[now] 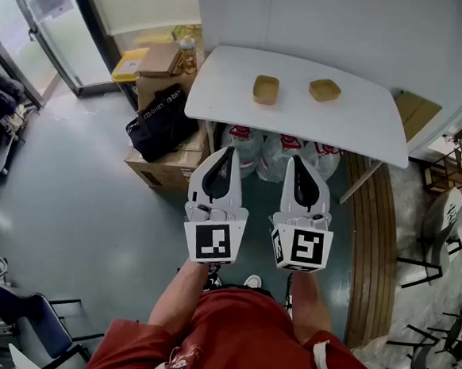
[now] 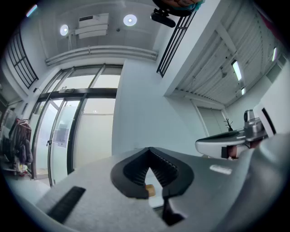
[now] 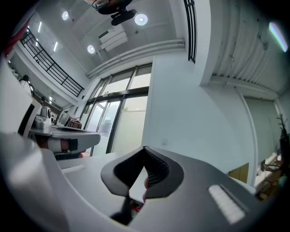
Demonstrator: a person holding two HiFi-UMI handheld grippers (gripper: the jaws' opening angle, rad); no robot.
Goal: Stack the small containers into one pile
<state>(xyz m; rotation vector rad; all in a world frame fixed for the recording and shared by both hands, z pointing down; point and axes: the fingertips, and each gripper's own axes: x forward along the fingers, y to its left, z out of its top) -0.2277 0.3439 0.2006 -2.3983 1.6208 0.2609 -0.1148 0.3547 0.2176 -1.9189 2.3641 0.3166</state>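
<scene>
The left gripper (image 1: 223, 150) and the right gripper (image 1: 299, 159) are held side by side in front of the person's red shirt (image 1: 243, 340), short of the near edge of the white table (image 1: 363, 126). Each has its jaws pressed together with nothing between them, and both point towards the table. On the tabletop two small tan containers sit apart from each other, not stacked. The left container (image 1: 265, 89) stands open side up, and the right container (image 1: 324, 90) lies further right at about the same depth. Neither gripper touches either one. Under the table stand large water jugs (image 1: 257, 151) with red labels. To the left of the table a black bag (image 1: 163, 120) rests against cardboard boxes (image 1: 157, 166)
</scene>
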